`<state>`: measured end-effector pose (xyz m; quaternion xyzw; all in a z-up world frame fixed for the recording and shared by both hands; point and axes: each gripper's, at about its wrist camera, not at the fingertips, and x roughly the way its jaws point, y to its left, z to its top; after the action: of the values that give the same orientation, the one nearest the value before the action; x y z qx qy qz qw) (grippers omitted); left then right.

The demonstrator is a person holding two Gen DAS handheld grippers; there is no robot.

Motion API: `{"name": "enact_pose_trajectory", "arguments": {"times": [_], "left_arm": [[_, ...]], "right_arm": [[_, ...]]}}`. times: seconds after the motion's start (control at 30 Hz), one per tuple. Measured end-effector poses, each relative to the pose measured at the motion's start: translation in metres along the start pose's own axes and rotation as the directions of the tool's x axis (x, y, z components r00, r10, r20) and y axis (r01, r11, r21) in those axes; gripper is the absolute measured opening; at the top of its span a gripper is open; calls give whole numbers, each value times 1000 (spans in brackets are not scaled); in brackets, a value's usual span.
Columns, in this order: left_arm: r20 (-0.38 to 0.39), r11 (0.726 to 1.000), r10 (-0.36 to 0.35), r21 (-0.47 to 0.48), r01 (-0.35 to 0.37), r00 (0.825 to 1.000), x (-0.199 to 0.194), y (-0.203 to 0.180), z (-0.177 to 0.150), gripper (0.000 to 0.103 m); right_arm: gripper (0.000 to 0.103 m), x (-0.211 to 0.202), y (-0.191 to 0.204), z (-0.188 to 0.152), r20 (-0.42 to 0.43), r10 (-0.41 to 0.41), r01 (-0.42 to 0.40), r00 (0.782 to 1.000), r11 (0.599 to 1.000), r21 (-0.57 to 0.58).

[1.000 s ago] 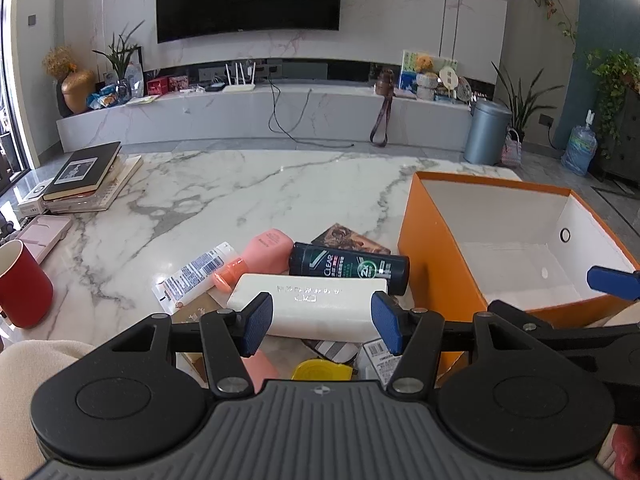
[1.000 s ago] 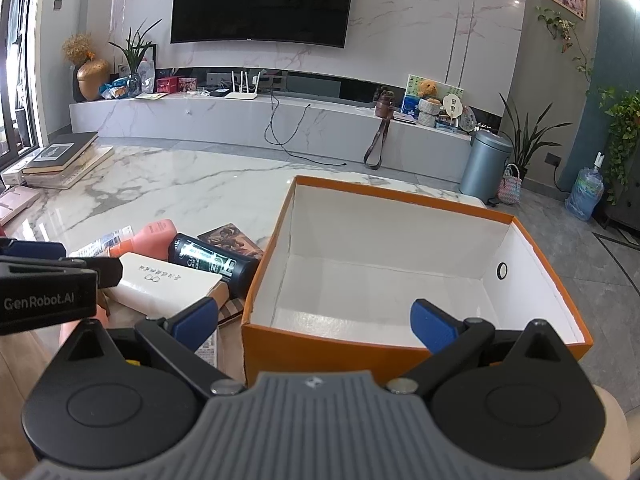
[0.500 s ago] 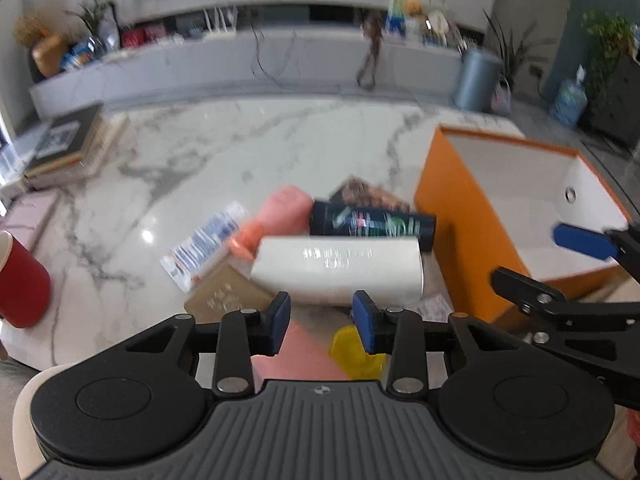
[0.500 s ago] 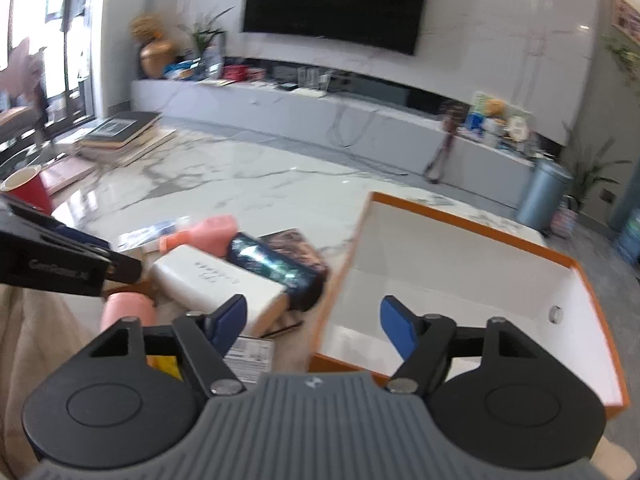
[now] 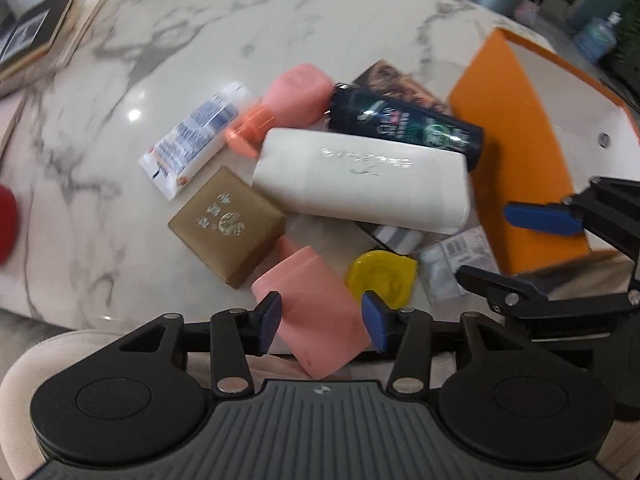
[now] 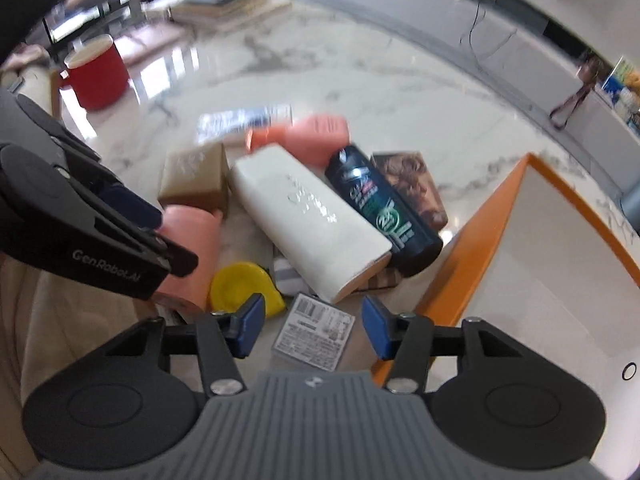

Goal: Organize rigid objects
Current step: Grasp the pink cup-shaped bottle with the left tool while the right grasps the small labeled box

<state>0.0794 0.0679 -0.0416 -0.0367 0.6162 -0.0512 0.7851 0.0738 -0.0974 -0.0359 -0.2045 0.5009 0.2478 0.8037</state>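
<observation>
Motion blur smears both views, and the striped thing under the white bottle (image 5: 362, 184) is mostly hidden. The left gripper (image 5: 320, 318) has its fingers (image 5: 267, 322) parted on either side of the near pink bottle (image 5: 316, 312) at the bench (image 5: 100, 152) edge; contact is unclear. The right gripper (image 6: 310, 330), fingers apart and empty, hangs above a labelled packet (image 6: 314, 332) beside the orange box (image 6: 472, 248). Since a second ago both have tipped down toward the pile.

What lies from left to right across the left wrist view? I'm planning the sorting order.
Red cup → white tube → gold box → white case → orange box.
</observation>
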Motion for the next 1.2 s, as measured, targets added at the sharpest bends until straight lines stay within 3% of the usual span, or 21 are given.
{"name": "enact_pose_trajectory", "arguments": {"times": [0.2,0.4,0.47,0.6,0.8,1.0,1.2], "left_arm": [[-29,999,13,-39,-14,999,9,4,8,61],[-36,1000,13,-23,-13,999,14,3,9,66],[-46,1000,5,-9,-6,999,19,0,7,69],[-56,1000,3,-9,-3,998,25,0,6,71],[-56,1000,5,3,-5,998,27,0,5,71],[-57,1000,17,11,-16,998,34,-2,6,66],[-28,1000,22,21,-22,999,35,-2,7,63]], "right_arm": [[55,16,3,15,-120,11,-7,993,999,33],[52,22,10,19,-191,-44,52,981,998,40],[46,22,18,19,-205,-47,46,978,999,-10],[46,31,24,22,-251,-119,90,961,988,-124],[60,46,20,29,-332,-104,37,938,979,-203],[57,63,14,35,-418,-69,-3,906,986,-168],[54,66,10,36,-413,-60,-5,909,988,-156]]}}
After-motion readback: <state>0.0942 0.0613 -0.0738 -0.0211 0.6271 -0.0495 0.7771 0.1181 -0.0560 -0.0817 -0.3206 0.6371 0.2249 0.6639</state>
